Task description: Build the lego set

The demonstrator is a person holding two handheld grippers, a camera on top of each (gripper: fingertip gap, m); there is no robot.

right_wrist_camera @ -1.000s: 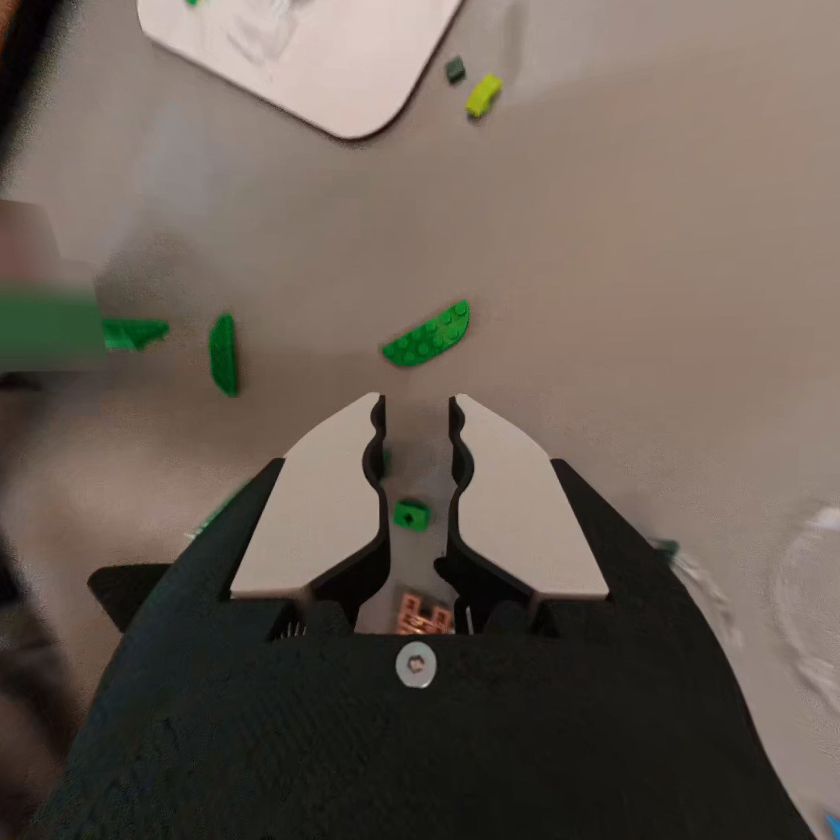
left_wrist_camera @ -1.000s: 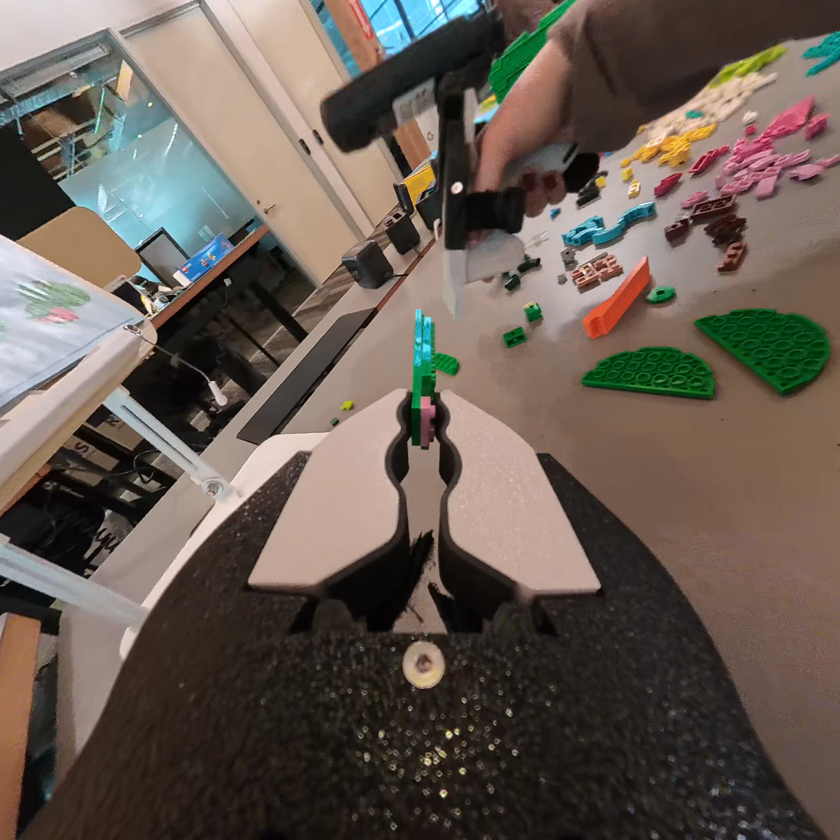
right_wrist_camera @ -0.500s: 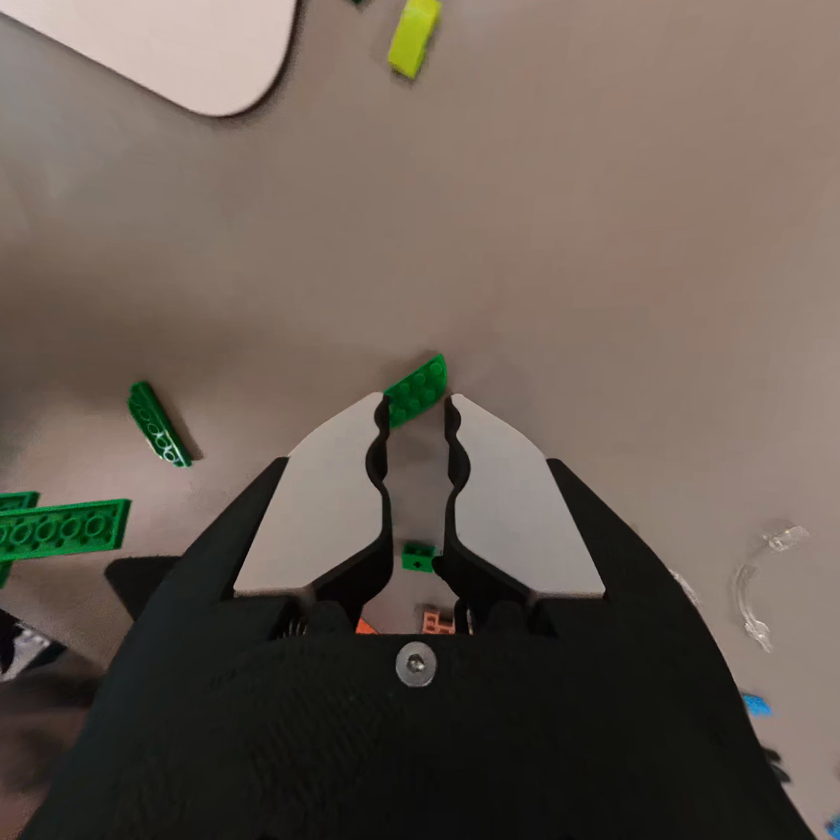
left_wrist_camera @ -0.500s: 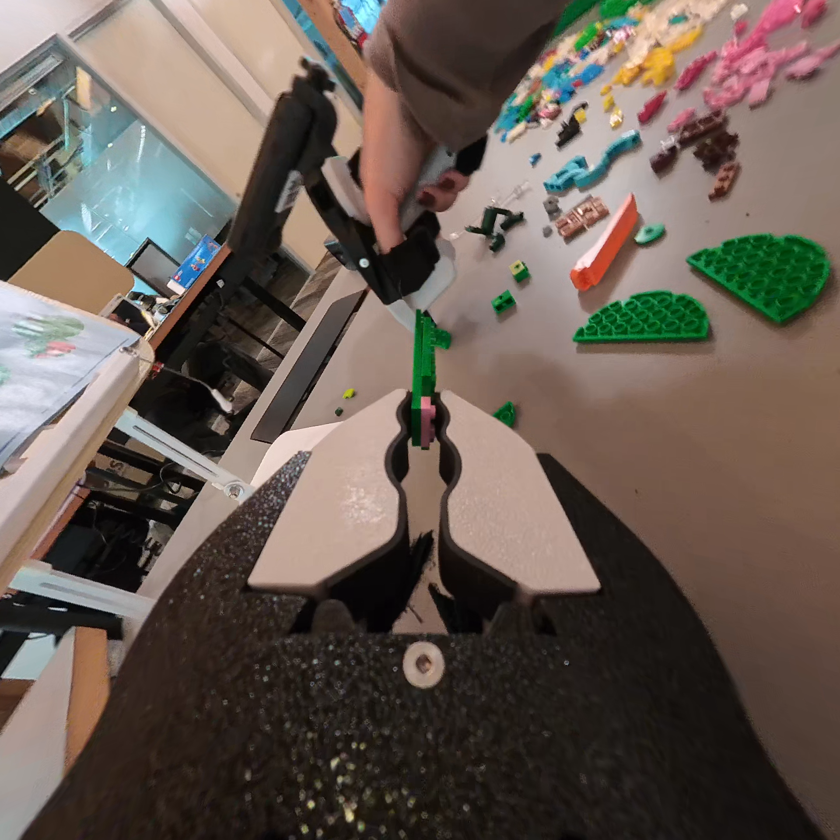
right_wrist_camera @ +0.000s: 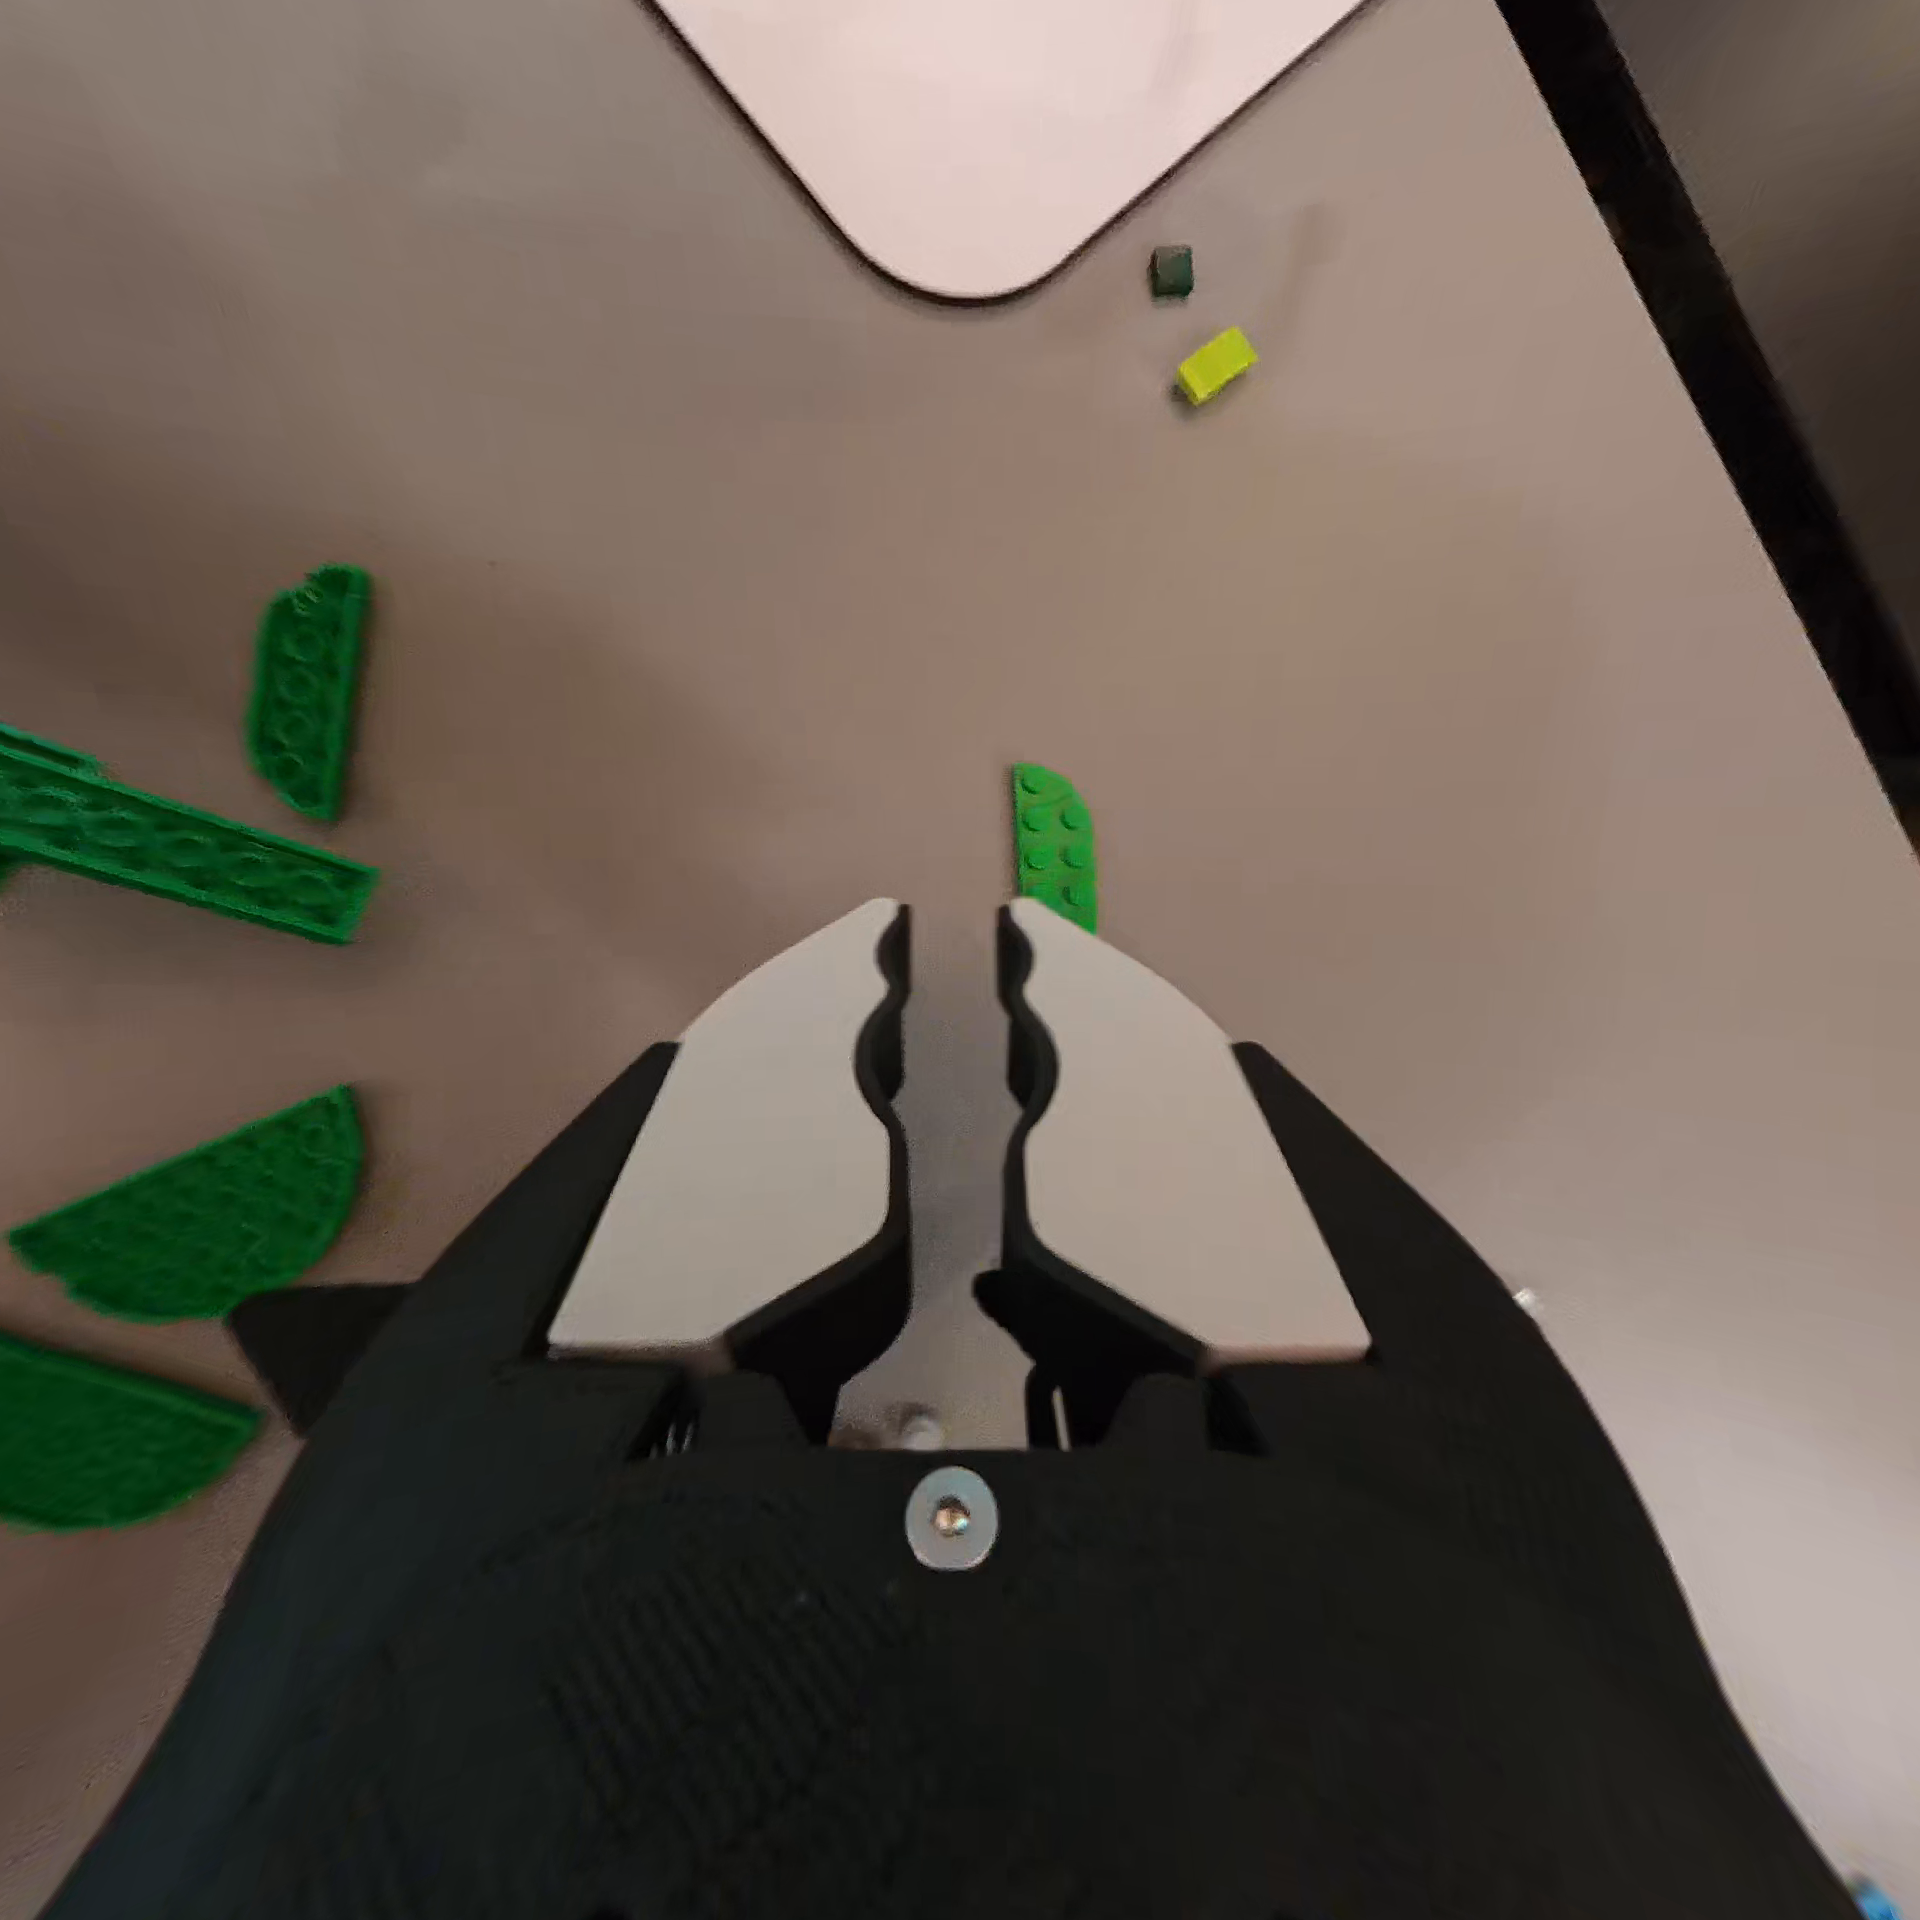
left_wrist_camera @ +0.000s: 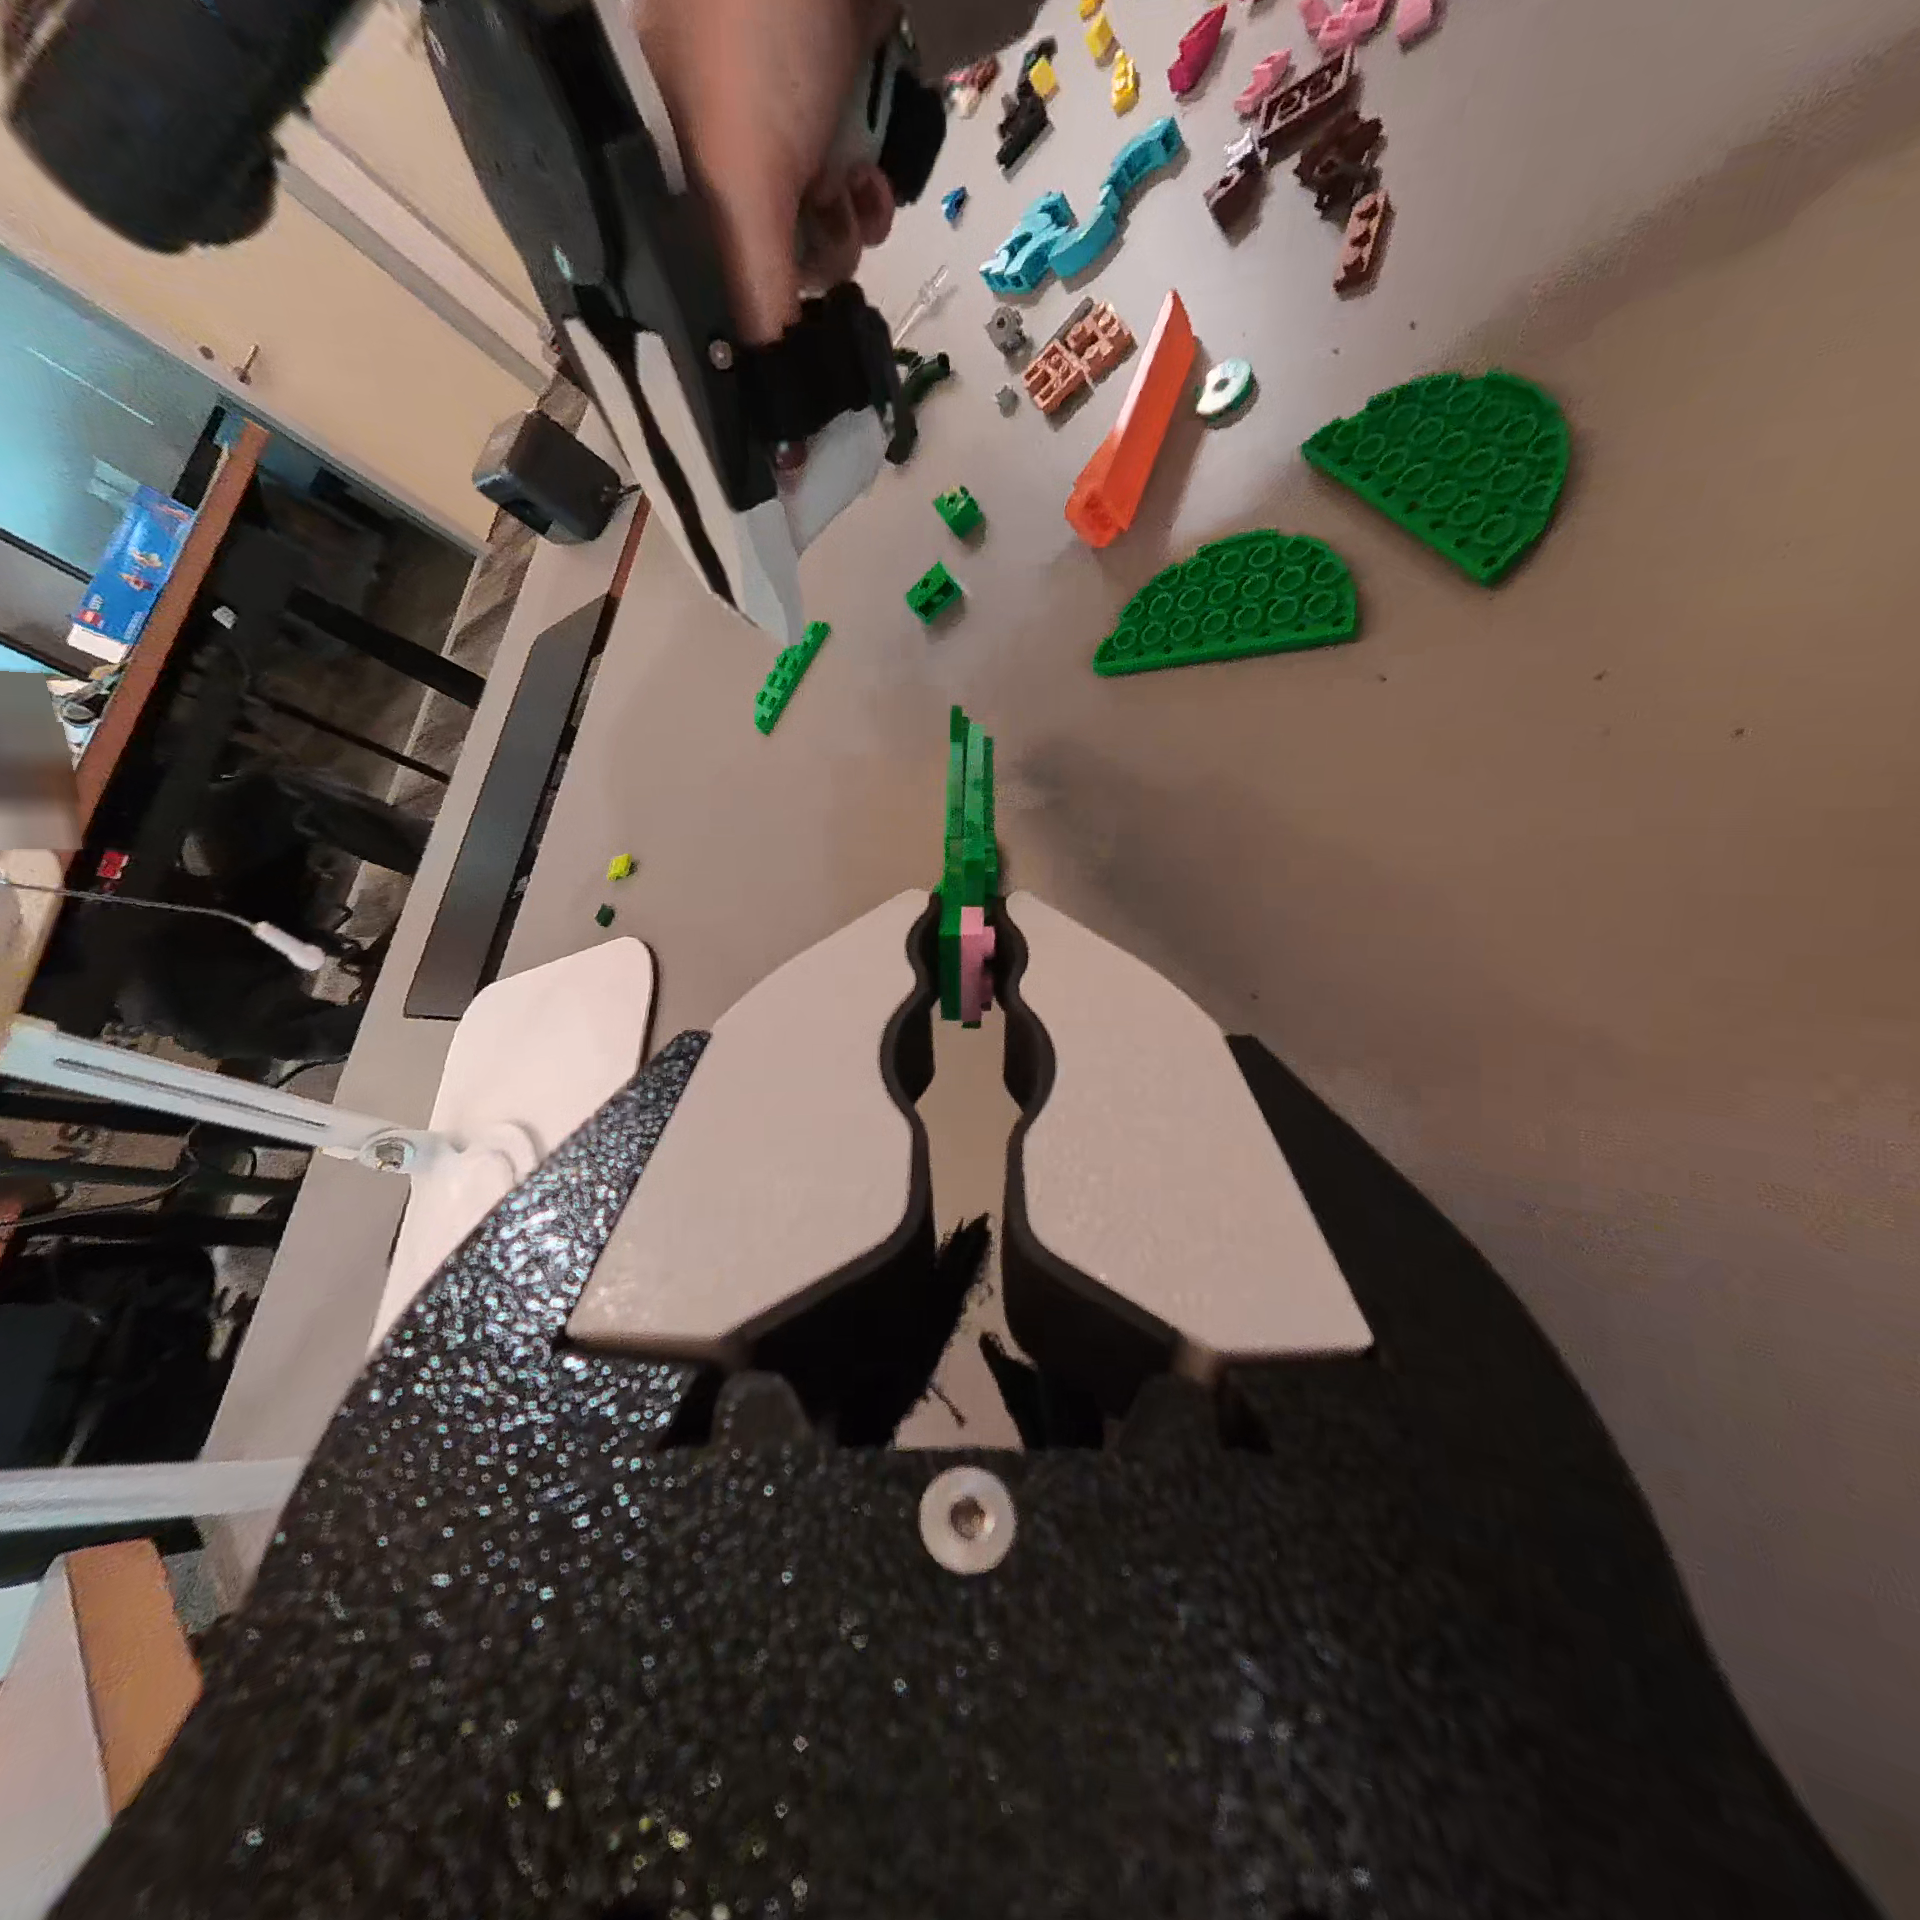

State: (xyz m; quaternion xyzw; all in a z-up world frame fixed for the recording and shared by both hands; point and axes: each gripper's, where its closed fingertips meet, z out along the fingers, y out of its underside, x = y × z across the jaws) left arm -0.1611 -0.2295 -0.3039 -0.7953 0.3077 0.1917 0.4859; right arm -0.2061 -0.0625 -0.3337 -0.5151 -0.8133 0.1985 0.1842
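Bare table (right_wrist_camera: 1351,935) right of curved green plate (right_wrist_camera: 1058,847).

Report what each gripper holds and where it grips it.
The left gripper clamps the near end of a green plate assembly, on its pink piece. The right gripper holds nothing.

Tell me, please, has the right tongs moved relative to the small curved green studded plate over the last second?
Yes. The right tongs have come down and forward: the small curved green studded plate now lies just past the right fingertip.
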